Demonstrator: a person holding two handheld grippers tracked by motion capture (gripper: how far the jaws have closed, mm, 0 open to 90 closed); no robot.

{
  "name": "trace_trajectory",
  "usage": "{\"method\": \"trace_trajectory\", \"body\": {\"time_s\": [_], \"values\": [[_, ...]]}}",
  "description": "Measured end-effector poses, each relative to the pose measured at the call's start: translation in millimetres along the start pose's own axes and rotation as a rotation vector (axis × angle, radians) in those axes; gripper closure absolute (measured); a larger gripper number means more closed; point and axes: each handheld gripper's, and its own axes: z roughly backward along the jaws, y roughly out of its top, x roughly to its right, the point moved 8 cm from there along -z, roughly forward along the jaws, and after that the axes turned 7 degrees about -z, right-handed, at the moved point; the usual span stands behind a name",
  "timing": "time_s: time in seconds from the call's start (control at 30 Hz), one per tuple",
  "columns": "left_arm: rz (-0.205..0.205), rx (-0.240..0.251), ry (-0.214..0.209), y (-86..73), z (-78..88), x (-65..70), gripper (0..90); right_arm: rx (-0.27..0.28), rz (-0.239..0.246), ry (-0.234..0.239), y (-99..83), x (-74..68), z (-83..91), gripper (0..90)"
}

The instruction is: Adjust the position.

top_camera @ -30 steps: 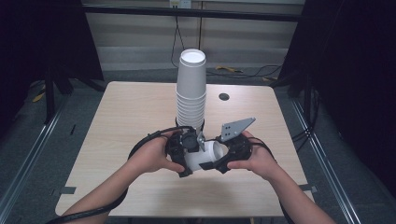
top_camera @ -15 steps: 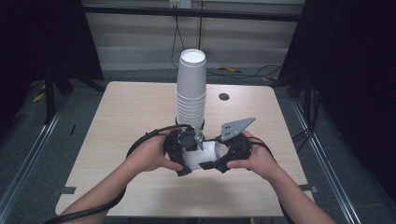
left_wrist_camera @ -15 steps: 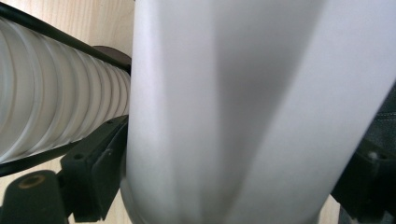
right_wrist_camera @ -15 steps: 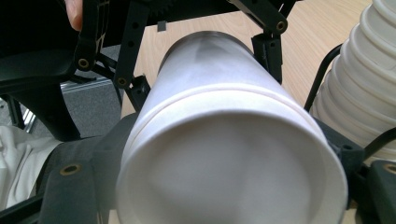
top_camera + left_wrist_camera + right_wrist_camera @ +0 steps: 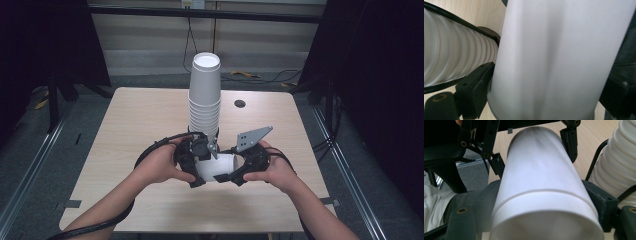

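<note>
A white paper cup (image 5: 218, 167) lies on its side just above the table (image 5: 130, 125), held from both ends. My left gripper (image 5: 199, 164) is shut on one end and its jaws have just been opening slightly, with the cup (image 5: 554, 60) still between them. My right gripper (image 5: 235, 172) is shut on the other end; in its own view the cup (image 5: 541, 182) fills the gap between both black jaws and a step line rings it. Whether it is one cup or two nested ones I cannot tell. A tall upright stack of white cups (image 5: 204, 100) stands right behind both grippers.
The stack's ribbed rims (image 5: 454, 55) lie close beside the left jaw, and the same stack (image 5: 619, 165) edges the right gripper view. A small dark round hole (image 5: 240, 103) marks the table's far side. Black cables loop around both hands.
</note>
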Motion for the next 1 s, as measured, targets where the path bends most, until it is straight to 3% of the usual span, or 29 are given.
{"method": "trace_trajectory", "body": {"time_s": [0.57, 1.0], "values": [[-0.009, -0.013, 0.011, -0.3, 0.1, 0.8, 9.3, -0.024, 0.002, -0.012, -2.4, -0.5, -2.8, 24.1], [-0.007, 0.009, 0.006, 5.7, -1.2, 1.5, 7.6, -0.048, 0.019, -0.018, -4.4, -0.9, -5.9, 24.1]]}}
